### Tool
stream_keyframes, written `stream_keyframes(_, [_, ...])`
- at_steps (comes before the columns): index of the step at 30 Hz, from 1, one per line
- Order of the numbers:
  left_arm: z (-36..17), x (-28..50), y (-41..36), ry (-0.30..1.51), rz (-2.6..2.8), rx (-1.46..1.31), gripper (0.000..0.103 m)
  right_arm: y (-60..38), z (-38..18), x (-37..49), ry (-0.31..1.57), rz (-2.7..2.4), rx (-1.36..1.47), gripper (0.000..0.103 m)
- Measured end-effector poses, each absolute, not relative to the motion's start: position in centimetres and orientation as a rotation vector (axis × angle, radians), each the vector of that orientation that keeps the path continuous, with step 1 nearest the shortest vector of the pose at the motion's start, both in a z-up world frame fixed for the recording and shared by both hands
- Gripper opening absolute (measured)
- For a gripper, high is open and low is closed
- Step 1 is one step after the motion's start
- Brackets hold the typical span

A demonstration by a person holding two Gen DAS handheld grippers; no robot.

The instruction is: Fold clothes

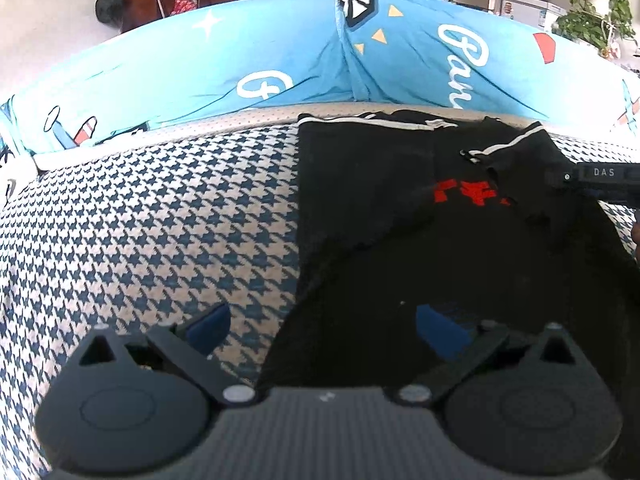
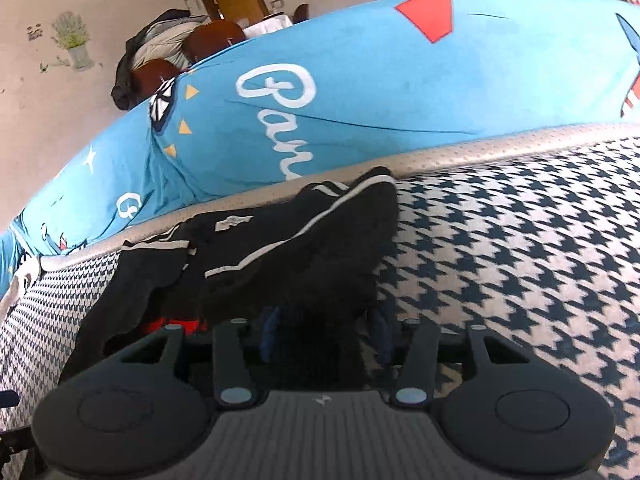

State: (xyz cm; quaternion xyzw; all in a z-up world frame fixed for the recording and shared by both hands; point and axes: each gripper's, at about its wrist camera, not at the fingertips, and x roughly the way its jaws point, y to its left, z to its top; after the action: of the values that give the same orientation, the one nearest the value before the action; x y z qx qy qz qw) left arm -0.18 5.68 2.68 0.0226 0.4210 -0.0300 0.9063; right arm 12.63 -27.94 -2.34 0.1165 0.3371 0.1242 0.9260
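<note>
A black garment (image 1: pixel 460 248) with white stripes and a red print lies on a houndstooth cushion (image 1: pixel 160 220), its far edge close to the blue printed cover (image 1: pixel 280 56) behind. The right side looks doubled in over the red print, with a striped sleeve or hem lying slantwise across it. The right gripper (image 2: pixel 324 334) has its fingers drawn in on a bunch of that black cloth, which fills the gap between its blue pads. The left gripper (image 1: pixel 322 326) hovers over the near left edge with its fingers wide apart and nothing between them. I judge a side fold to be in hand; the carried flap needs laying flat and square, and the left edge likely wants a matching pinch.
</note>
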Motion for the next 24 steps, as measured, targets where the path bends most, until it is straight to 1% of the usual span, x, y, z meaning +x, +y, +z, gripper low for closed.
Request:
stream_keyframes(1, [2.7, -0.1, 5.8, 0.873, -0.061, 0.038, 0.103, -27.7, -2.3, 12.7, 0.687, 0.255, 0.235, 0.019])
stream_keyframes(3, [2.9, -0.1, 5.9, 0.866, -0.064, 0.029, 0.103, -27.2, -2.2, 12.7, 0.678, 0.256, 0.229, 0.015])
stream_keyframes(7, [3.2, -0.1, 6.3, 0.864, -0.034, 0.040, 0.103, -26.1, -1.9, 12.8, 0.661, 0.257, 0.215, 0.014])
stream_keyframes(14, [4.0, 0.3, 8.3, 0.870, 0.015, -0.032, 0.103, -22.9, 1.2, 10.7, 0.553, 0.317, 0.130, 0.013])
stream_keyframes(17, [4.4, 0.4, 9.2, 0.870, 0.027, -0.068, 0.103, -21.6, 1.8, 10.2, 0.535, 0.338, 0.124, 0.013])
stream_keyframes(24, [5.0, 0.1, 11.0, 0.853, 0.057, -0.089, 0.103, -16.3, 2.9, 10.0, 0.492, 0.396, 0.096, 0.013])
